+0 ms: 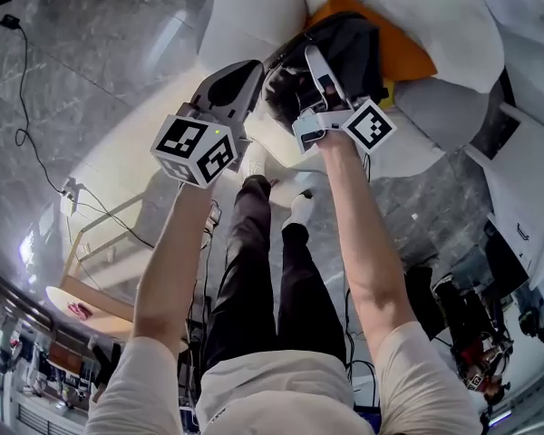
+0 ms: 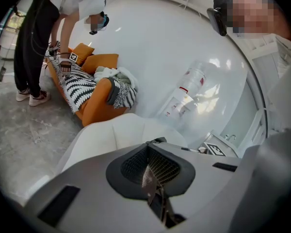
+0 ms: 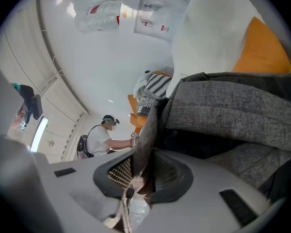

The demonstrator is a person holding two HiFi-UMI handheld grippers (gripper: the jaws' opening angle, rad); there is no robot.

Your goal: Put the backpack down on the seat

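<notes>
- Here, the backpack [image 1: 349,48], dark grey, hung between the two grippers over the white seat [image 1: 245,16], in front of an orange cushion [image 1: 408,57]. Whether its base touched the seat could not be told.
- The left gripper [image 2: 149,171] had its jaws together on a thin strip, judged to be a strap of the backpack. The seat filled the view just beyond its tips.
- The right gripper [image 3: 140,171] was clamped on a fold of strap that ran up from its jaws to the grey body of the backpack. That body lay close at the right of its view, with the cushion behind it.
- In the head view, both grippers met the backpack at its near, upper side, close beside each other.
- Step in hand, as judged: the lowering, late in the task. The backpack was over its place but was carried by both grips and not yet released.
- Next move, as judged: it called for bringing the backpack down until the seat took its weight. It needed to sit well back toward the cushion, so that it could not tip off the front edge.
- Only then should both pairs of jaws part and the grippers draw straight back.
- Risk, as judged: a strap could catch on a jaw and drag the backpack forward.
</notes>
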